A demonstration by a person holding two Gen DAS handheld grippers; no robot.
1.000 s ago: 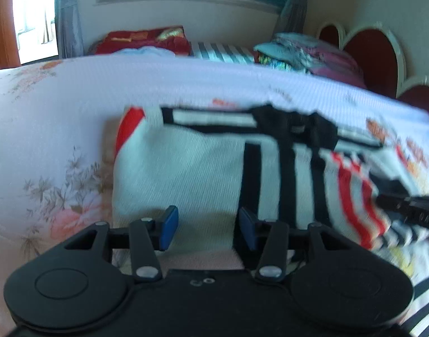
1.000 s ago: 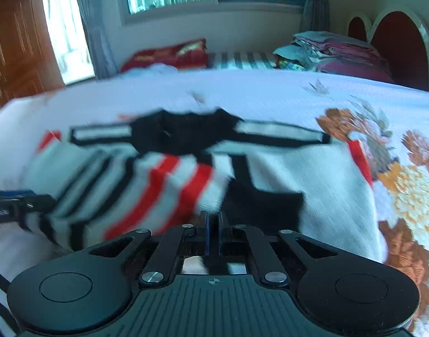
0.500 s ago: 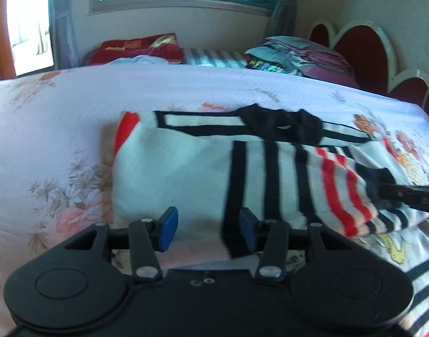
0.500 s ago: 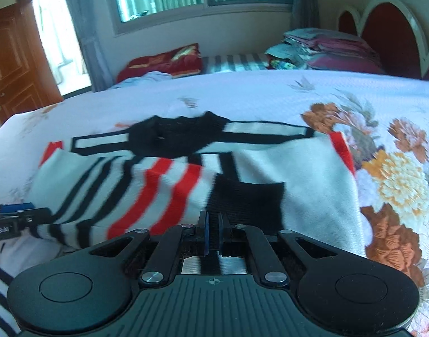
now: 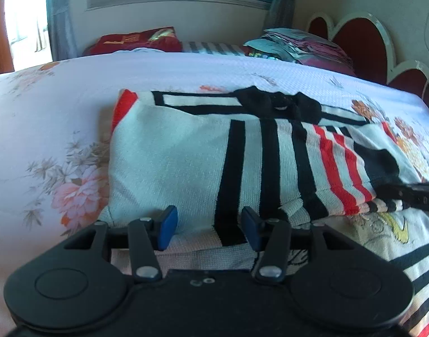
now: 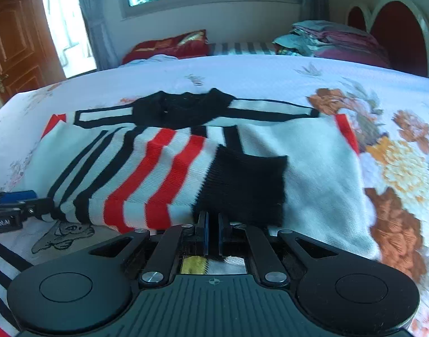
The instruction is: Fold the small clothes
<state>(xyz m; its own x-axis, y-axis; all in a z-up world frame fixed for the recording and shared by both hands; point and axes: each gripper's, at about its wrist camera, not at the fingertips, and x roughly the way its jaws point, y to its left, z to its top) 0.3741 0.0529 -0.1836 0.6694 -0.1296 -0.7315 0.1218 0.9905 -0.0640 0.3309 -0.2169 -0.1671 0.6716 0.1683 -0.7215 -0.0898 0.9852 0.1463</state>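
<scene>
A small white sweater (image 5: 169, 163) with black and red stripes and a black collar lies on the bed; it also shows in the right wrist view (image 6: 312, 163). One striped sleeve (image 6: 147, 174) with a black cuff (image 6: 242, 185) is folded across its body. My left gripper (image 5: 209, 226) is open, its blue pads astride the sweater's near hem. My right gripper (image 6: 211, 231) has its jaws nearly together at the cuff's near edge, with a narrow gap; whether cloth is pinched is unclear. Its tip shows at the right of the left wrist view (image 5: 411, 193).
The bed has a white floral cover (image 5: 60, 118). A red pillow (image 6: 169, 46) and a stack of folded clothes (image 6: 326, 38) lie at the far side by the red headboard (image 6: 397, 31). A wooden door (image 6: 15, 45) stands at far left.
The striped sleeve has been laid down across the sweater's body and settled flat. The right gripper's jaws have parted slightly. The left gripper stays open at the hem.
</scene>
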